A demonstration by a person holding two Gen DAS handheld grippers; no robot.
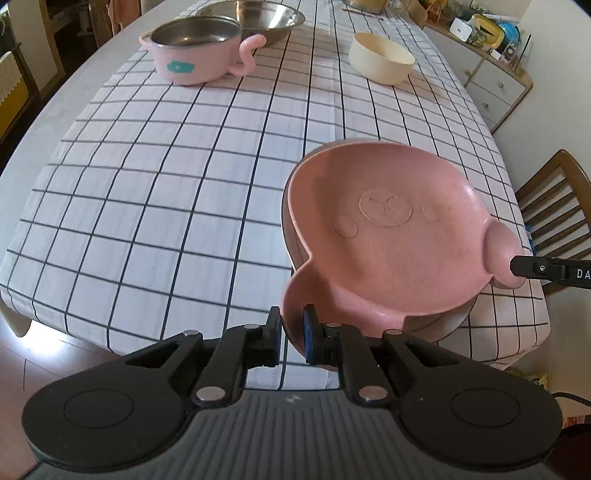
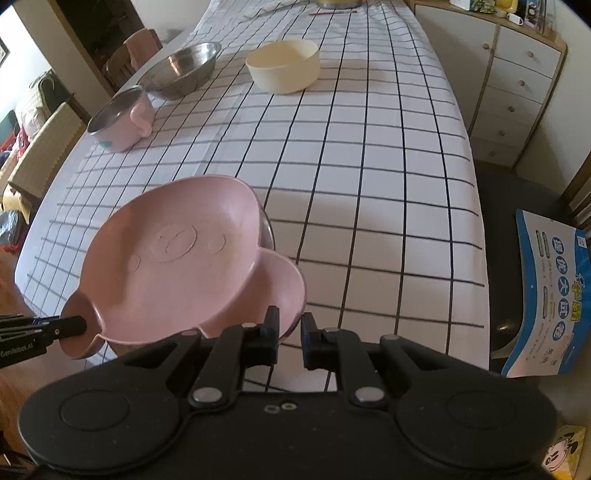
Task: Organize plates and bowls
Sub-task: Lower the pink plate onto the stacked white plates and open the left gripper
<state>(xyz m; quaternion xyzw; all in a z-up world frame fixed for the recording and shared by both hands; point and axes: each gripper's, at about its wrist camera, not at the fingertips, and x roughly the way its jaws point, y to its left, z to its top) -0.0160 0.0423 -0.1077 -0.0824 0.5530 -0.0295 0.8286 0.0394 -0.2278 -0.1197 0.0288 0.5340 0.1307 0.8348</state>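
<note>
A pink bear-face plate [image 1: 388,236] [image 2: 177,258] with two round ears is held tilted over the near end of the checked tablecloth [image 1: 166,184]. My left gripper [image 1: 290,321] is shut on the rim of one ear. My right gripper [image 2: 290,321] is shut on the other ear's rim. Each gripper also shows at the frame edge of the other wrist view, clamped on its ear. Just under the plate is a steel bowl's rim [image 2: 267,229]; whether they touch I cannot tell. Farther off stand a pink handled bowl [image 1: 192,55], a wide steel bowl [image 1: 258,18] and a cream bowl [image 1: 380,57].
A wooden chair [image 1: 554,206] stands off the table's right side, with a white drawer chest [image 2: 517,85] behind it. A blue printed package [image 2: 550,295] lies on a dark seat to the right. The table's near edge is close below the plate.
</note>
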